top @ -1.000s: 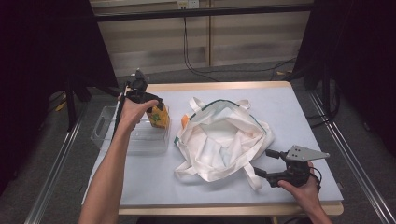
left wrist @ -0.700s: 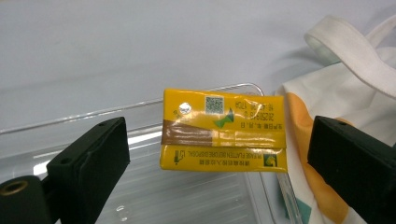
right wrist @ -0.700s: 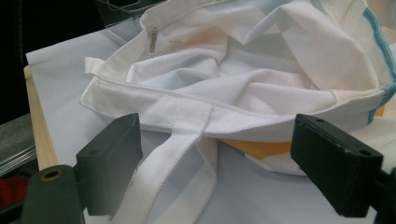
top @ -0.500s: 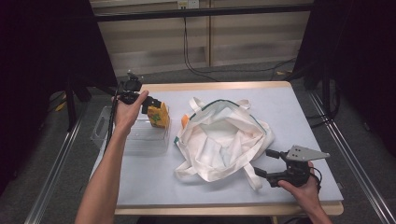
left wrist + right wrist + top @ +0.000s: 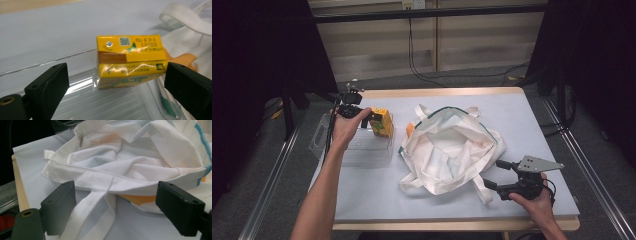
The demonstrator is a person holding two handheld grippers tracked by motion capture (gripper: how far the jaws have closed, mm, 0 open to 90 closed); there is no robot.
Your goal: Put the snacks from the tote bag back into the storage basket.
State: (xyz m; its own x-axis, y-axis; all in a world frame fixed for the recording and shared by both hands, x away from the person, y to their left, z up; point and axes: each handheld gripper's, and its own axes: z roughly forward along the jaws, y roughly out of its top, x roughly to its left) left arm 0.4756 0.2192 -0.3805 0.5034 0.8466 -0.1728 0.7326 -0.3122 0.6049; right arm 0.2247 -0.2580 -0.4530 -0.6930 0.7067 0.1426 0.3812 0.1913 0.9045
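Left gripper (image 5: 115, 82) jaws are apart around the juice box (image 5: 130, 61), not clamped; bagging into the tote (image 5: 452, 150) hasn't started.

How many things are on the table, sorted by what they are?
Yellow juice cartons: 1
White cloth bags: 1
Clear plastic trays: 1
Grippers, left and right: 2
Total: 5

Left arm stretched far forward, left tongs (image 5: 371, 120) jaws spread wide, gripping nothing. Right hand (image 5: 532, 200) low near the body, right tongs (image 5: 494, 173) jaws apart, pointing left.
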